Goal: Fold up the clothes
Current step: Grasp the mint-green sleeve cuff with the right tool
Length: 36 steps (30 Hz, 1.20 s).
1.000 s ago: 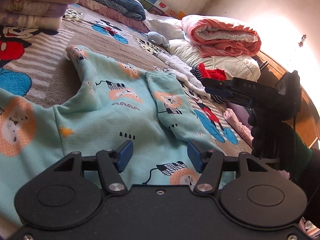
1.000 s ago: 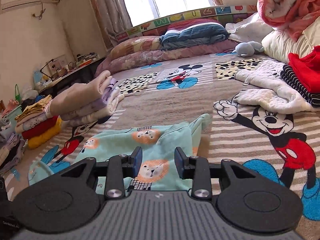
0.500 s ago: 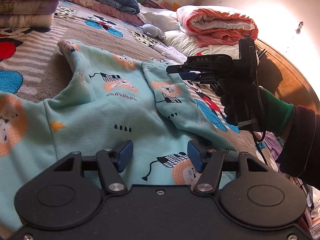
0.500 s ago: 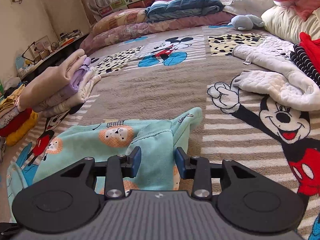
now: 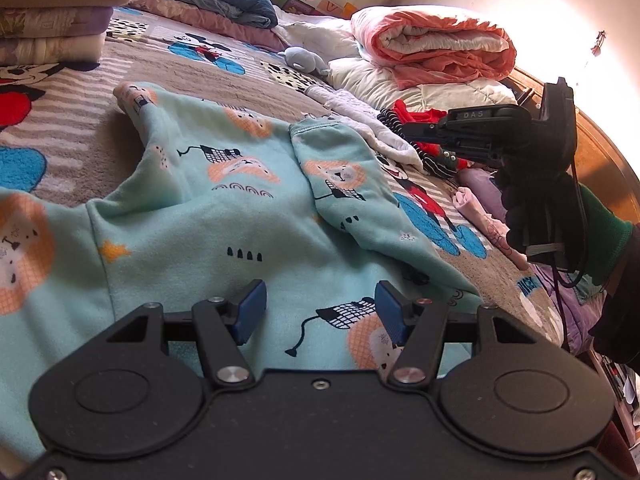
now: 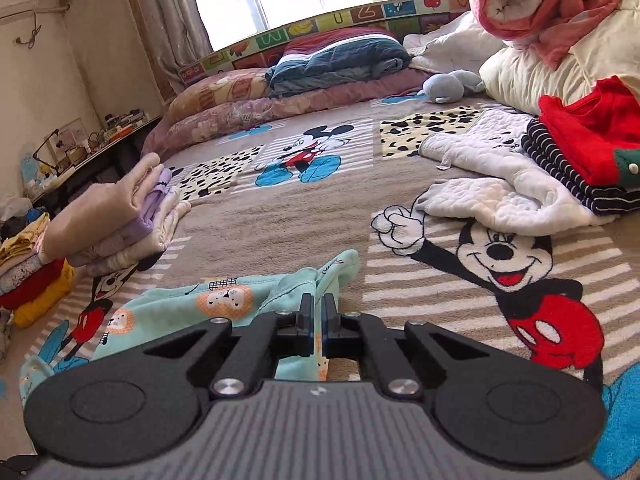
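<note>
The teal lion-print garment (image 5: 224,216) lies spread on the bed (image 6: 280,216), its body under and ahead of the left gripper (image 5: 320,304). That gripper's blue-padded fingers (image 5: 250,308) stand moderately apart above the cloth, with nothing pinched between them. One sleeve (image 5: 344,184) is folded inward over the body, ahead and slightly right of those fingers. The right gripper (image 6: 314,312), held in a dark gloved hand (image 5: 536,208), is raised to the right of the sleeve; its fingers have just been closing and now meet, with no cloth visible between them. In its own view the garment's edge (image 6: 336,272) lies just beyond and below the fingers
</note>
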Each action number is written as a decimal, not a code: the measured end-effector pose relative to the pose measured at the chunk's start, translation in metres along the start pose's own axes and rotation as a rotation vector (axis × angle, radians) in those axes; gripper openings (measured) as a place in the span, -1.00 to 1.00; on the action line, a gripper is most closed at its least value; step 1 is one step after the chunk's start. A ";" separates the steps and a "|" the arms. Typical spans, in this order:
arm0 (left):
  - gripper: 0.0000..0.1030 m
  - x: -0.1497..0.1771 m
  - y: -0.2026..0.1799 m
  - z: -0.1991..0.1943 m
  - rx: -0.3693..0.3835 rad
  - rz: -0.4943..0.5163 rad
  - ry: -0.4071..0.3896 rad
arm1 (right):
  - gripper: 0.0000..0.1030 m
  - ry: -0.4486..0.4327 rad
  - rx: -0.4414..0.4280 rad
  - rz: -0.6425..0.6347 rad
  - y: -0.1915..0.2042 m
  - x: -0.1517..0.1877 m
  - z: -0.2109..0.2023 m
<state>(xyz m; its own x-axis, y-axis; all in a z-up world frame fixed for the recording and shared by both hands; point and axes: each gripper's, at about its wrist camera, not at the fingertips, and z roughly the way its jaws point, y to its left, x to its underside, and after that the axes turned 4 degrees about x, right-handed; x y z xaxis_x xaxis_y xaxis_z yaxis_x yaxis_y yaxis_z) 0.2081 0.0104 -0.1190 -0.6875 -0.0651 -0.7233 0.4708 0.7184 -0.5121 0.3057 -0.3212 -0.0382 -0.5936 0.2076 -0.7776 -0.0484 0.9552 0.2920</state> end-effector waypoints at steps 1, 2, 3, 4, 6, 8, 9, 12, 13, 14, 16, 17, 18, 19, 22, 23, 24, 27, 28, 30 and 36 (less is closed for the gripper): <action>0.15 0.000 -0.001 -0.001 0.000 -0.004 -0.001 | -0.89 0.007 -0.011 0.008 -0.004 0.000 -0.002; 0.15 0.001 -0.002 -0.002 0.001 -0.004 0.000 | -0.87 0.023 -0.029 0.019 -0.007 -0.001 -0.001; 0.15 0.001 -0.003 -0.003 0.000 0.000 0.001 | -0.82 0.035 -0.032 0.026 -0.007 -0.001 0.001; 0.15 0.002 -0.004 -0.003 -0.001 0.003 0.002 | -0.72 0.046 -0.034 0.031 -0.007 -0.002 0.004; 0.15 0.003 -0.005 -0.002 -0.005 0.012 0.006 | -0.15 0.070 -0.038 0.028 -0.002 -0.004 0.015; 0.15 0.004 -0.004 -0.002 -0.004 0.011 0.008 | 0.15 0.092 -0.029 0.007 0.007 -0.004 0.028; 0.15 0.004 -0.003 -0.001 -0.003 0.010 0.009 | 0.15 0.104 -0.021 -0.009 0.011 -0.005 0.035; 0.15 0.004 -0.001 0.000 0.002 0.007 0.010 | 0.14 0.135 0.007 -0.042 0.021 -0.005 0.055; 0.15 0.004 -0.001 0.000 0.004 0.007 0.011 | 0.12 0.143 0.018 -0.044 0.023 -0.005 0.061; 0.15 0.004 -0.001 0.000 0.006 0.007 0.011 | 0.07 0.149 0.028 -0.046 0.023 -0.004 0.066; 0.15 0.003 0.000 0.000 0.009 0.006 0.012 | -0.29 0.161 0.038 -0.057 0.023 -0.002 0.073; 0.15 0.003 0.000 0.000 0.011 0.006 0.013 | -0.67 0.179 0.029 -0.064 0.023 0.000 0.076; 0.15 0.004 0.000 0.000 0.013 0.004 0.013 | -0.75 0.181 0.033 -0.076 0.024 0.001 0.075; 0.15 0.004 0.001 -0.001 0.015 0.003 0.013 | -0.77 0.166 0.049 -0.102 0.028 0.002 0.072; 0.15 0.004 0.001 -0.001 0.018 -0.001 0.013 | -0.87 0.105 0.039 -0.090 0.029 0.001 0.053; 0.15 0.004 0.001 -0.001 0.018 -0.001 0.013 | -0.87 0.078 0.042 -0.081 0.027 0.000 0.043; 0.15 0.005 0.001 -0.001 0.016 0.001 0.013 | -0.88 0.063 0.033 -0.065 0.025 -0.003 0.036; 0.15 0.006 0.000 -0.001 0.014 0.004 0.014 | -0.88 0.003 0.035 -0.016 0.012 -0.006 0.006; 0.15 0.006 0.000 -0.001 0.013 0.004 0.014 | -0.88 -0.017 0.035 0.004 0.007 -0.007 -0.004; 0.15 0.006 -0.001 -0.001 0.010 0.007 0.015 | -0.88 -0.059 0.045 0.037 -0.004 -0.008 -0.026; 0.16 0.007 -0.002 0.000 0.002 0.017 0.017 | -0.88 -0.164 0.084 0.157 -0.041 -0.003 -0.086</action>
<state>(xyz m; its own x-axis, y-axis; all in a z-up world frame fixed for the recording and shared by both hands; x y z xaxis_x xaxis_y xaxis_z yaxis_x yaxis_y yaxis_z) 0.2022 0.0080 -0.1234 -0.6888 -0.0414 -0.7238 0.4834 0.7177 -0.5011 0.2408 -0.3793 -0.0003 -0.4497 0.3796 -0.8085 0.1053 0.9214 0.3740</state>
